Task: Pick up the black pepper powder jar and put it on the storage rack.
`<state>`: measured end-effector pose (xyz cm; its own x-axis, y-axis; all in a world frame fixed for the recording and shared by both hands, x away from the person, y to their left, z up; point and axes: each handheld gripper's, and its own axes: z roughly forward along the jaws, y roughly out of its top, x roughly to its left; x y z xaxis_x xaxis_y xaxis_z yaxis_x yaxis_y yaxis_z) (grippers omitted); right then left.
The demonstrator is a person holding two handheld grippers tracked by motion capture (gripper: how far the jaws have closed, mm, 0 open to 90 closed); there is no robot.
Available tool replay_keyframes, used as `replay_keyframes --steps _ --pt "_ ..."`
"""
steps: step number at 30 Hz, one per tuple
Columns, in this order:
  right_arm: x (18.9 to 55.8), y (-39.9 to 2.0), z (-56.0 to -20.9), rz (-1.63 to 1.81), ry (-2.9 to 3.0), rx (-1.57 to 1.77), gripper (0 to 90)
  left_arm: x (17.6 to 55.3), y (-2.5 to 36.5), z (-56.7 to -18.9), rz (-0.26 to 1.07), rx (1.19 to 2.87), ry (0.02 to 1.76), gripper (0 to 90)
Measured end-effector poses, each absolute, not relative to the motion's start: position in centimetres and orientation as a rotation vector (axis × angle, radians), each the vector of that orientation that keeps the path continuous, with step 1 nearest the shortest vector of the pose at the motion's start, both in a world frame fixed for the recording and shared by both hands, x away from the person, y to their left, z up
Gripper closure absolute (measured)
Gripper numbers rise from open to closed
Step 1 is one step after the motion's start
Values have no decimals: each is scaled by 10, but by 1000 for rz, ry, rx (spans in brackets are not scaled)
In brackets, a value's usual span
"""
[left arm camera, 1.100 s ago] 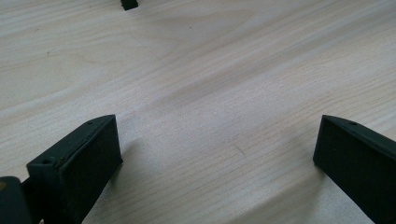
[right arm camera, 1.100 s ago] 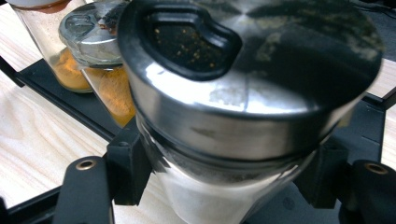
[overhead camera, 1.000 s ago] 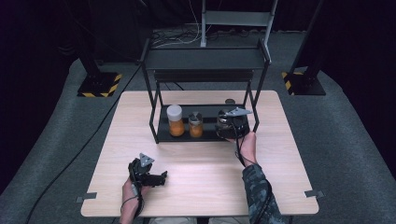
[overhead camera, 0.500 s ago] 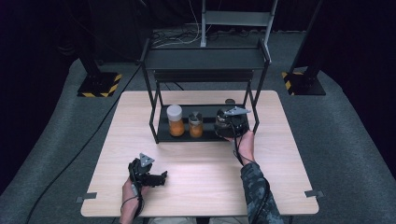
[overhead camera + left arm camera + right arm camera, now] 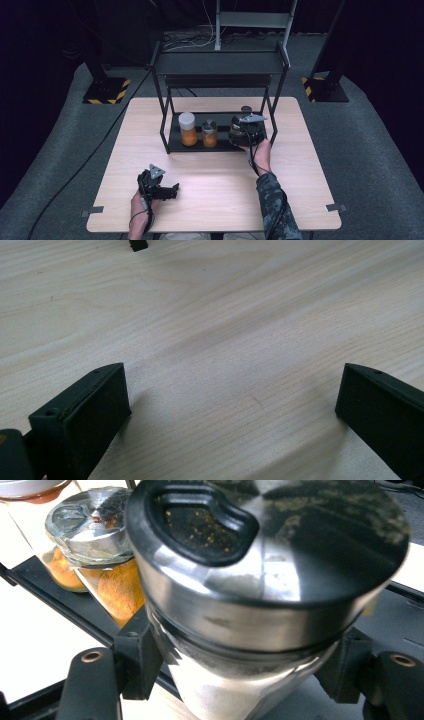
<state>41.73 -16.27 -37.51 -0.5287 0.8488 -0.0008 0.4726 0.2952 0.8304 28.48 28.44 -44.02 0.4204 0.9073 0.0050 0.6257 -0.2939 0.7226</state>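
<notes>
No shift – right tool (image 5: pixel 240 675) w/ unlabelled shaker (image 5: pixel 260 580) clamped.

Right arm (image 5: pixel 272 200): dark camo-print sleeve to the wrist, black cable running along it. Left gripper (image 5: pixel 159 186): black body, grey 3-cornered plate on top, cable trailing. Jaws: matte black blocks w/ small screw holes.

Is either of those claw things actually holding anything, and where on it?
The right gripper clamps the shaker jar by its body below the lid; the left gripper is open, empty.
</notes>
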Motion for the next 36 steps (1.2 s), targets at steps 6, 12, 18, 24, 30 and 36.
replay_keyframes --steps 6,12,18,24,30,36 --pt "418 -162 -378 1144 2117 1183 304 285 284 -440 558 2029 1292 5" --pt "419 -161 -383 1149 2111 1194 304 285 284 -440 560 2027 1293 5" --pt "421 -158 -390 1153 2107 1200 304 285 284 -441 560 2026 1293 5" --pt "422 -152 -394 1139 2108 1192 304 285 284 -440 560 2026 1293 5" --pt "425 -149 -396 1128 2113 1192 304 285 284 -440 560 2026 1293 5" --pt "427 -145 -397 1118 2120 1188 304 285 284 -440 559 2028 1292 6"
